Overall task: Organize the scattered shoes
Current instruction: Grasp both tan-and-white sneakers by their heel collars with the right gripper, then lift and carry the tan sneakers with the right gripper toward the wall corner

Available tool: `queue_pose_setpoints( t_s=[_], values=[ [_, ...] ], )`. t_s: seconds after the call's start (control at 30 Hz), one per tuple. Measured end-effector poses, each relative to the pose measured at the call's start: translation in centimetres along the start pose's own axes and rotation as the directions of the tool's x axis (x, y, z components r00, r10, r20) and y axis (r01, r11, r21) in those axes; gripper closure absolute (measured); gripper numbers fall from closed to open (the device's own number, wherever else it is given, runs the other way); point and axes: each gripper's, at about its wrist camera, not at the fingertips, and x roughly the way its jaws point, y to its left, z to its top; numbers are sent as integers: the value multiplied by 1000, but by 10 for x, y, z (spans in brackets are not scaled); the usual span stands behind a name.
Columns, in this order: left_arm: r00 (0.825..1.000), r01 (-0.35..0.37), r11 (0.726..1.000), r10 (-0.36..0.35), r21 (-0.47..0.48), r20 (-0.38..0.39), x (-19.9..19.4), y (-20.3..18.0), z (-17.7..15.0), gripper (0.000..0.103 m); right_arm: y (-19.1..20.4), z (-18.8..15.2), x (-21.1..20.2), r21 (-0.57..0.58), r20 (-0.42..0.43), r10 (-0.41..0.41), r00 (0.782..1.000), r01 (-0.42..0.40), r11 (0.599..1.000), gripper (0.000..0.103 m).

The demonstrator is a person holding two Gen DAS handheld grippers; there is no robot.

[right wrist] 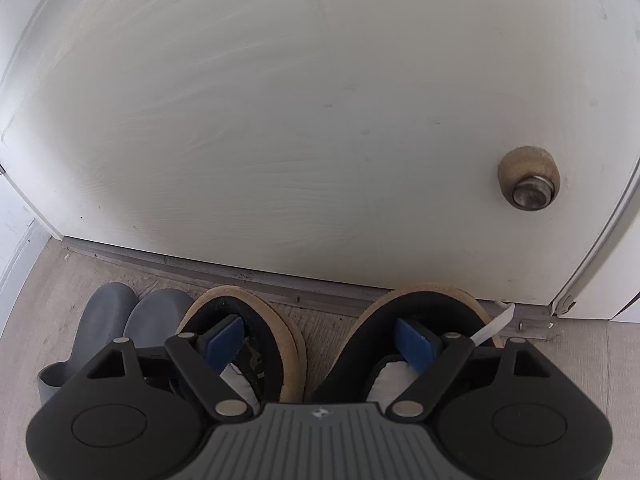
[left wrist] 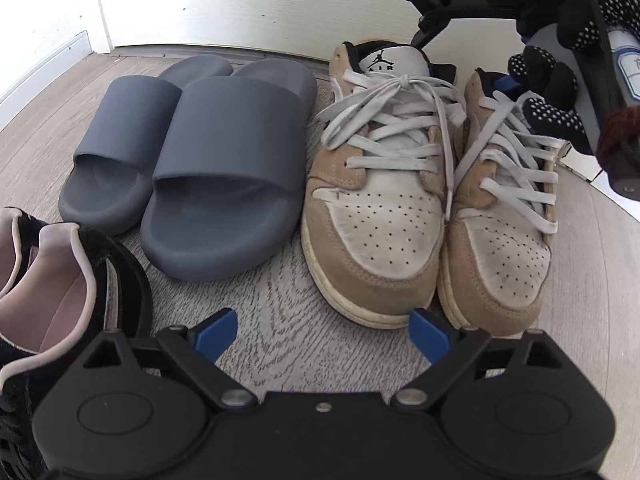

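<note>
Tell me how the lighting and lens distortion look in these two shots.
Left wrist view: soft, even daylight, tan sneakers and grey slides sharp, floor lines bowed by the fisheye, dark corners. Right wrist view: the white door bulges outward, dimmer near the floor, no glare, and the shoes below lie partly in shade.

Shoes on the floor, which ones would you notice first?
The tan and white sneakers with loose grey laces, side by side in the middle right, toes toward the left wrist camera. Left of them sit two dark grey slides, also paired. A black shoe with pink lining pokes in at the left edge.
</note>
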Motion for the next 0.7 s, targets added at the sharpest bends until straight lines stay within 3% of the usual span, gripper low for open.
queue_pose_setpoints(
  t_s=[0.2, 0.7],
  values=[
    [1000, 3, 1000, -3, -1, -1, 1, 0, -1, 9, 0, 0, 3, -1, -2, 5, 1000, -5, 1000, 17],
    [1000, -14, 1000, 14, 18, -2, 2, -2, -2, 9, 5, -2, 28, -35, -16, -72, 997, 71, 997, 1]
  ],
)
